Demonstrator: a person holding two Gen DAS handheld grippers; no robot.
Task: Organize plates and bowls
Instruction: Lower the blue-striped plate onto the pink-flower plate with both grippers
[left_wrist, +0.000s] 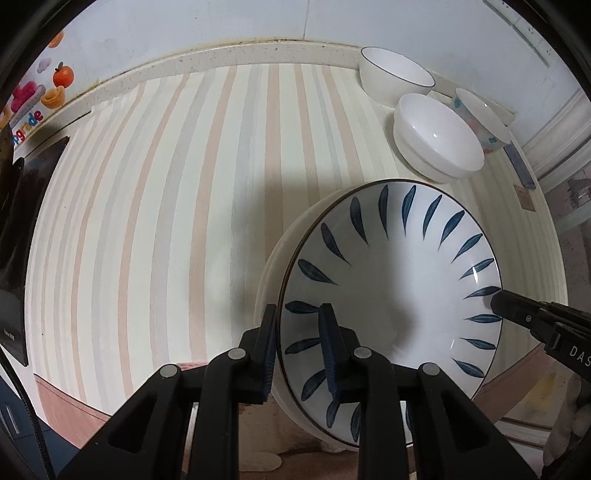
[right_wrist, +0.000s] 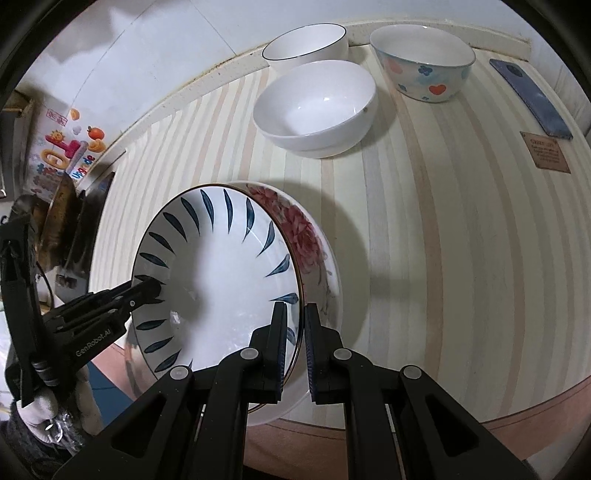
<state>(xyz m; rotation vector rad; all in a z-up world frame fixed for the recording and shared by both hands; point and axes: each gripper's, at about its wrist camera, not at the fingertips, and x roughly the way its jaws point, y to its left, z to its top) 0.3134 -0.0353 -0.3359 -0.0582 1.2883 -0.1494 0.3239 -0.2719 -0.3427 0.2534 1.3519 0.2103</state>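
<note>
A white plate with blue leaf marks lies on a plate with a pink flower print near the table's front edge. My left gripper is shut on the blue-leaf plate's left rim; it also shows in the right wrist view. My right gripper is shut on that plate's right rim, one finger inside and one outside; its tip shows in the left wrist view. A plain white bowl, a dark-rimmed white bowl and a heart-print bowl stand at the back.
The table has a striped cloth and a raised back edge against the wall. A blue phone and a brown label lie at the far right. A dark object stands at the table's left side.
</note>
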